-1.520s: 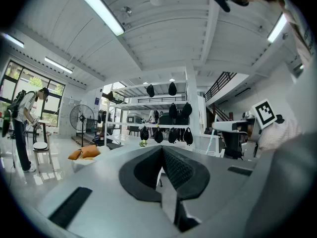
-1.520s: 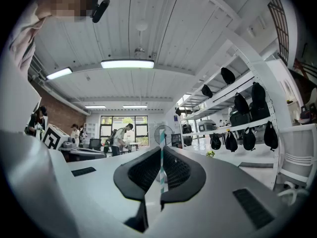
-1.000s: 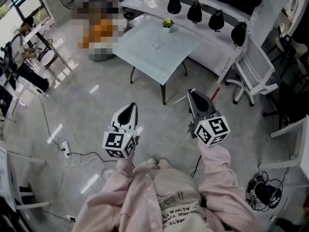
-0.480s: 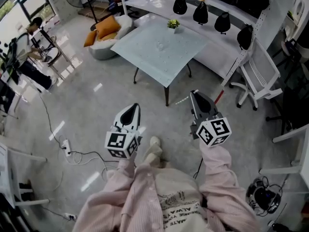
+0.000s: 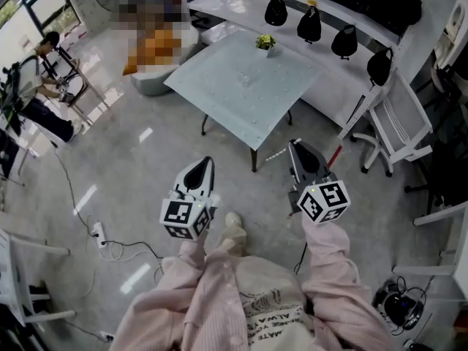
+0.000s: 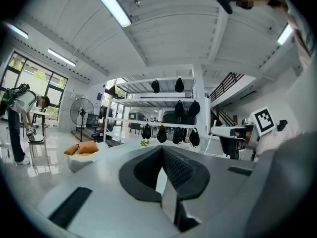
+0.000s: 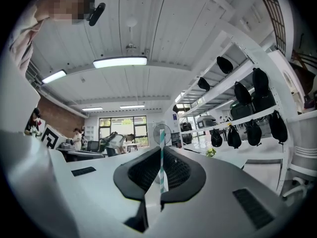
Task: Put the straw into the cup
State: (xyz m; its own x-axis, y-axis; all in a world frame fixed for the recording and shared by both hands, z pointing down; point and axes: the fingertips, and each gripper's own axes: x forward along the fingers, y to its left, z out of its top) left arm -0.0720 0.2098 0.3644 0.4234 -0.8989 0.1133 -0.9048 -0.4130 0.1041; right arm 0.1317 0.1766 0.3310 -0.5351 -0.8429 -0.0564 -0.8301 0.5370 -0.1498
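Note:
A thin green-and-white striped straw point(image 7: 161, 158) stands upright between the pads of my right gripper point(image 7: 162, 150), which is shut on it. In the head view the straw point(image 5: 274, 154) sticks out leftward from my right gripper point(image 5: 292, 144), over the floor just short of the table's near corner. A small clear thing point(image 5: 247, 77) stands near the middle of the pale glass table point(image 5: 219, 101); it is too small to tell whether it is the cup. My left gripper point(image 5: 202, 161) is held level beside the right one, its jaws point(image 6: 162, 150) together with nothing between them.
A small potted plant point(image 5: 265, 42) sits at the table's far edge. Black bags point(image 5: 309, 24) hang along a white shelf behind it. A white chair point(image 5: 398, 126) stands to the right. A cable and power strip point(image 5: 99, 232) lie on the floor at the left, near a person point(image 5: 33, 97).
The person has stepped forward; the table has come closer and a shoe now shows below the grippers. Both grippers keep the same pose, and the straw stays in the right one.

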